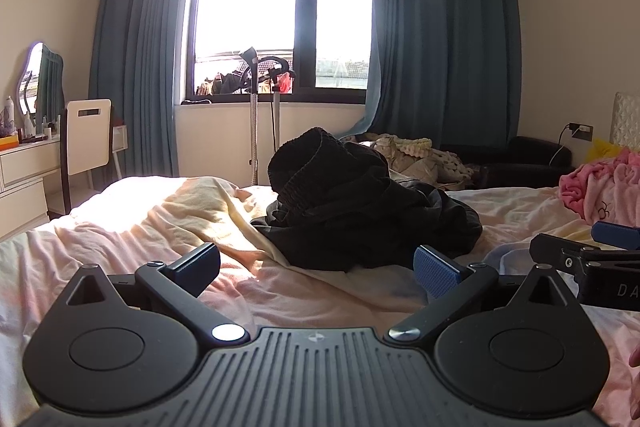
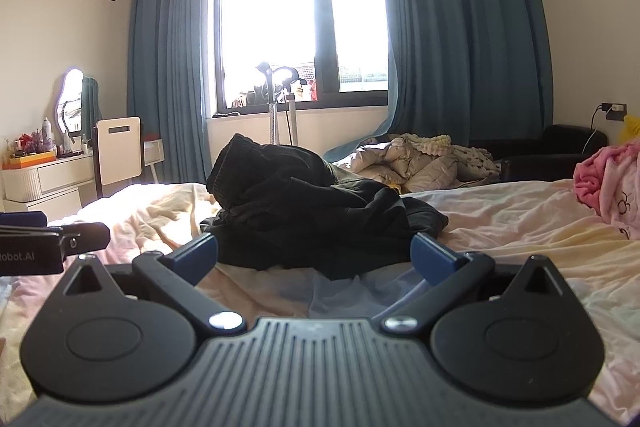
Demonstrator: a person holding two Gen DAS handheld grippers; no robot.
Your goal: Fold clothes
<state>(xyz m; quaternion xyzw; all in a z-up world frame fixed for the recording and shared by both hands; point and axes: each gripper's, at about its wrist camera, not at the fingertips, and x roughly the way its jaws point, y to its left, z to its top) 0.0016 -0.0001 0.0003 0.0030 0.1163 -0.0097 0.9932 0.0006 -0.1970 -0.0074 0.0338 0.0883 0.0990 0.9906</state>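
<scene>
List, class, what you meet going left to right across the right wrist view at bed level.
White chair → black clothes heap → beige quilted jacket → dark armchair → pink blanket.

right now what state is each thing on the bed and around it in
black garment: crumpled in a heap on the bed, unfolded
left claw: open, empty, short of the garment
right claw: open, empty, short of the garment
pink blanket: bunched at the bed's right side
bed sheet: wrinkled
curtains: drawn open
beige quilted clothing: piled beyond the bed
</scene>
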